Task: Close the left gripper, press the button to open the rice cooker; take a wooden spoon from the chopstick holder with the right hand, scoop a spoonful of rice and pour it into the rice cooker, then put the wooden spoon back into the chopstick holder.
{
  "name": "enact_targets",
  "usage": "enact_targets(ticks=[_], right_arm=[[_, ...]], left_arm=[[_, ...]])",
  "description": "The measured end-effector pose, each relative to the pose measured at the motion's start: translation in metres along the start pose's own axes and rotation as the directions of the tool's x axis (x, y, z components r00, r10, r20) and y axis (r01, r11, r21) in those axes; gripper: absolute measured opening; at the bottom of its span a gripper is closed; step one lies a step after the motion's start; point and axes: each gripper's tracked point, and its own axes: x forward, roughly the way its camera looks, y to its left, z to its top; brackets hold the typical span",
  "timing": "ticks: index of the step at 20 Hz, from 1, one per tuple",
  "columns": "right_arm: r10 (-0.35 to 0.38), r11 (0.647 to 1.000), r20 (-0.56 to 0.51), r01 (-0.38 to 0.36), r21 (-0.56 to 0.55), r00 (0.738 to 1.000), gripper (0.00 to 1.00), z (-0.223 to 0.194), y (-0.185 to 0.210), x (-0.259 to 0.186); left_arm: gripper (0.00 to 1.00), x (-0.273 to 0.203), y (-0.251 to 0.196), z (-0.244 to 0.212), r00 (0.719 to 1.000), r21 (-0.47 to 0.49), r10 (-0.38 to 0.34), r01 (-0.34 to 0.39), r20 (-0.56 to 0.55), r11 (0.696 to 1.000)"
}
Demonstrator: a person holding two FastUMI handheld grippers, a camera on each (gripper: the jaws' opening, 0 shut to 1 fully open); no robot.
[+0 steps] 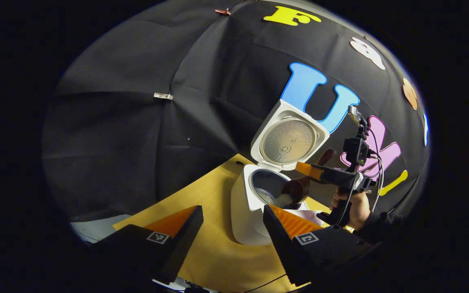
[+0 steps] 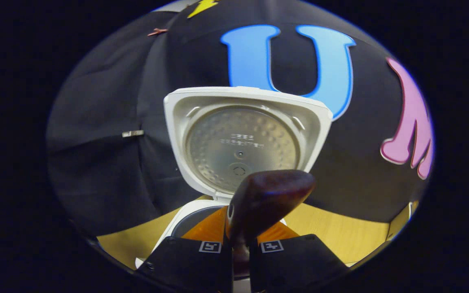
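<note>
The white rice cooker (image 1: 244, 219) stands on the wooden table with its lid (image 1: 287, 140) swung up and the inner pot exposed. My right gripper (image 1: 308, 171), held by a hand (image 1: 358, 209), is shut on a dark wooden spoon (image 1: 295, 189) whose bowl is tilted over the pot, with white rice (image 1: 282, 200) spilling from it. In the right gripper view the spoon's handle (image 2: 267, 199) rises from between the fingers of my right gripper (image 2: 240, 240), in front of the open lid (image 2: 240, 142). My left gripper (image 1: 232, 209) hangs open and holds nothing, just short of the cooker.
The yellow wooden table (image 1: 214, 252) runs under the cooker, and its left edge (image 1: 116, 226) drops off beside my left finger. The black cloth wall stands close behind the cooker. A thin dark cable (image 1: 267, 283) lies on the table near the front.
</note>
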Motion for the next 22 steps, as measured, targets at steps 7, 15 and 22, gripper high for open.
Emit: enact_targets(ticks=[7, 15, 22], right_arm=[[0.017, 0.992, 0.008, -0.016, -0.123, 1.000, 0.20, -0.007, 0.017, 0.003], [0.017, 0.973, -0.090, 0.004, 0.229, 0.996, 0.20, -0.010, -0.007, 0.000], [-0.022, 0.864, -0.083, 0.060, 0.500, 0.996, 0.20, 0.015, -0.063, -0.027]], left_arm=[[0.96, 0.001, 0.009, 0.008, 1.000, 0.004, 0.009, -0.009, 0.030, 1.000], [0.96, 0.001, 0.008, 0.017, 0.999, 0.072, -0.005, 0.001, 0.050, 0.997], [0.96, -0.006, -0.026, 0.032, 0.996, 0.071, -0.054, 0.049, 0.074, 0.996]])
